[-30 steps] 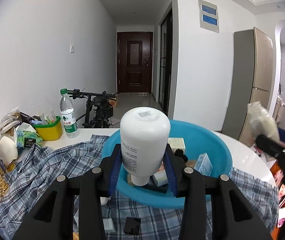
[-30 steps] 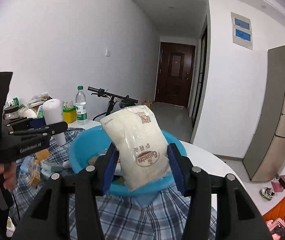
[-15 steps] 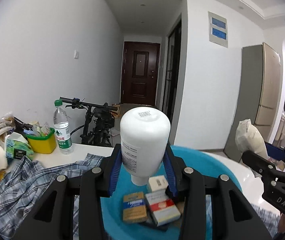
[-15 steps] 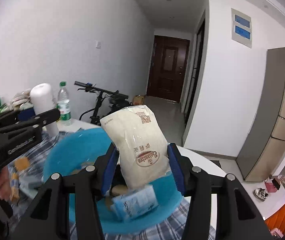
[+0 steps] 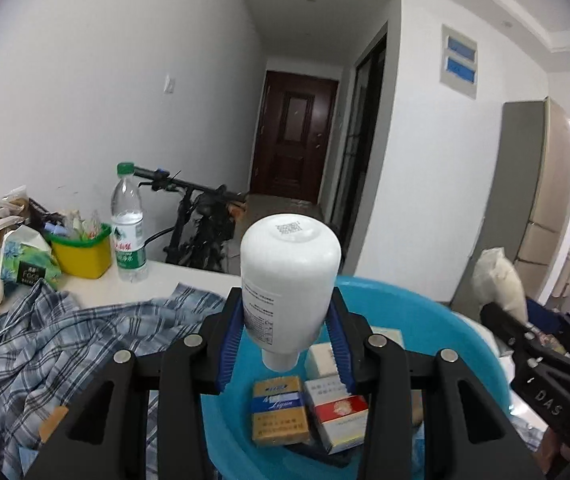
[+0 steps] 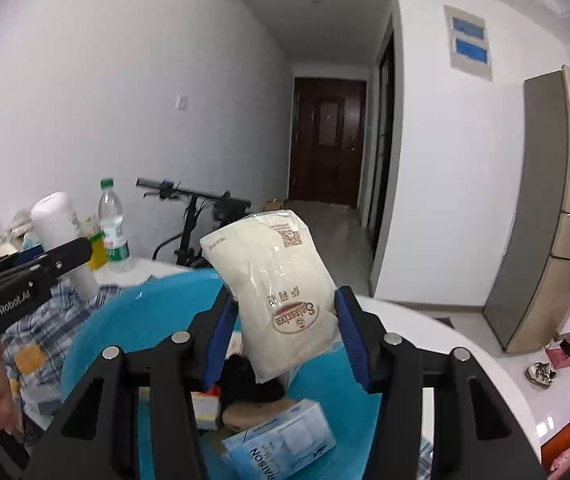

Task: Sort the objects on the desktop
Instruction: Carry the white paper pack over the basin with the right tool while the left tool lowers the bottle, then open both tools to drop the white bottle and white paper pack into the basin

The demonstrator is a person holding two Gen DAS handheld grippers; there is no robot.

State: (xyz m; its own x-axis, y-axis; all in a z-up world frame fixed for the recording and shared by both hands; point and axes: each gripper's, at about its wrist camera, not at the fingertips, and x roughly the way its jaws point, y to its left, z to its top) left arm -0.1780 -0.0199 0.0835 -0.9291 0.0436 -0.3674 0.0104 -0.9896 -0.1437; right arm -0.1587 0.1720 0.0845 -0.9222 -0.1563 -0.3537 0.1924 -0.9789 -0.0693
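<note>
- Left gripper [image 5: 285, 344] had its 2 blue-padded jaws closed against the sides of a white bottle [image 5: 289, 280], held upside down with its cap pointing down over the blue basin [image 5: 465, 344].
- Right gripper [image 6: 283, 336] was clamped the same way on a cream-coloured bag [image 6: 275, 292], gripped near its lower part, with the printed label upside down; the bag hung above the same basin [image 6: 125, 320].
- Inside the basin, below the bottle's cap, lay a gold-and-blue pack [image 5: 279, 410] and, just beside it, a red-and-white pack [image 5: 339, 412], with a pale box [image 5: 323, 360] behind them.
- From the right wrist view, a light-blue carton [image 6: 281, 442] lay tilted in the basin's near part, next to a dark object that could not be made out.
- Under the basin spread a plaid cloth [image 5: 45, 344] over the white table [image 5: 157, 280].
- Behind the cloth stood a green-capped water bottle [image 5: 127, 224], just beside a yellow tub [image 5: 81, 252].
</note>
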